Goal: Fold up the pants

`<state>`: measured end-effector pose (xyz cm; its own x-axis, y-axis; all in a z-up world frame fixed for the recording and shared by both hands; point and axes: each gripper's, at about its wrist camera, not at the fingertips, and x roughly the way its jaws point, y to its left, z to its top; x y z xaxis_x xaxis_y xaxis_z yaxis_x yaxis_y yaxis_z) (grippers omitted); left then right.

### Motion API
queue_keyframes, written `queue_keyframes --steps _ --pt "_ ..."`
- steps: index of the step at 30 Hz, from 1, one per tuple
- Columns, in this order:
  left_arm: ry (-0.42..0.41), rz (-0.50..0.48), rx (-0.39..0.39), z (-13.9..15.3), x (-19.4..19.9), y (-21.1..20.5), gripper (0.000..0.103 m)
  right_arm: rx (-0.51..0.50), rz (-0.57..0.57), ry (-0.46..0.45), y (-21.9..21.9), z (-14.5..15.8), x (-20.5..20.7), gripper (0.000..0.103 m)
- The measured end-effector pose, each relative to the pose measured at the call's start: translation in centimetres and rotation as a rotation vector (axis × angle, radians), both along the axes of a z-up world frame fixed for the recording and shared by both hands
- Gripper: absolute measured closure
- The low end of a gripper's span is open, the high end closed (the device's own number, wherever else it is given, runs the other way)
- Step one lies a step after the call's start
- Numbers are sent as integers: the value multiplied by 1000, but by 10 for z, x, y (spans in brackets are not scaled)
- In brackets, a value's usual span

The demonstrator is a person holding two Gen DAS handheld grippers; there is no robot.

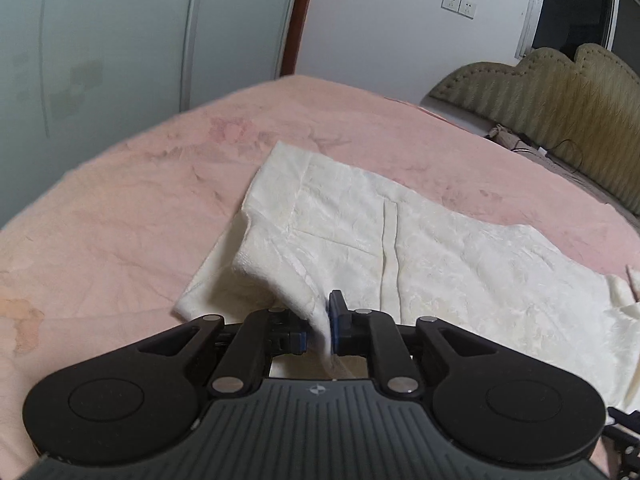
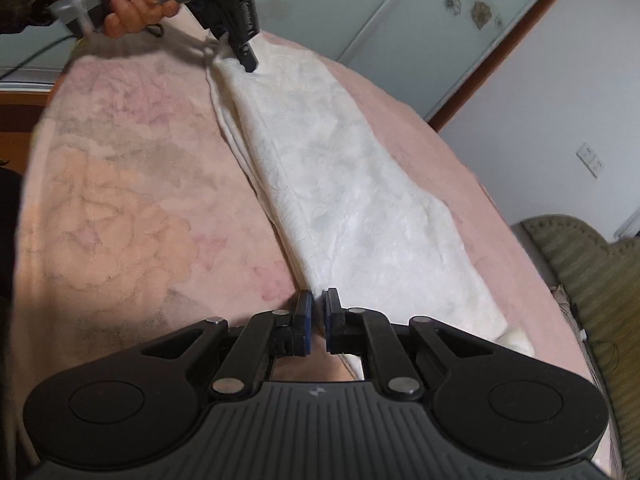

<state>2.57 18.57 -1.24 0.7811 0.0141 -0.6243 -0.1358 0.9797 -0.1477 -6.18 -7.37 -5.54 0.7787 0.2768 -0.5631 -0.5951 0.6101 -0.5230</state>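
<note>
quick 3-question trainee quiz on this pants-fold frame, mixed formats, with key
1. True or false: the left gripper has a fold of the white pants between its fingers.
2. Multiple choice: the pants lie on A) a wooden floor, B) a pink blanket, C) a glass table.
3. Fill in: in the right wrist view, the right gripper sits at the pants' near ____.

Key: 1 true; 2 B; 3 edge
</note>
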Motion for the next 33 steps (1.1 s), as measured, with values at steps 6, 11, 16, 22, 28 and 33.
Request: queue_keyframes --steps 6,11,16,22,28,33 --pt "-50 97 59 25 -30 -1 65 79 -48 5 -18 23 -18 95" --pt "-94 87 105 36 -31 -24 51 243 -163 -2 -35 37 2 94" --pt "1 154 243 13 -16 -25 41 190 -289 102 -28 11 26 95" --pt "-113 183 204 34 -30 -30 46 263 -339 97 -40 29 22 94" --pt "-91 -212 86 38 -9 -125 44 99 -378 65 -38 23 52 94" --pt "-75 -540 92 25 -15 -202 42 44 -418 249 -79 36 100 94"
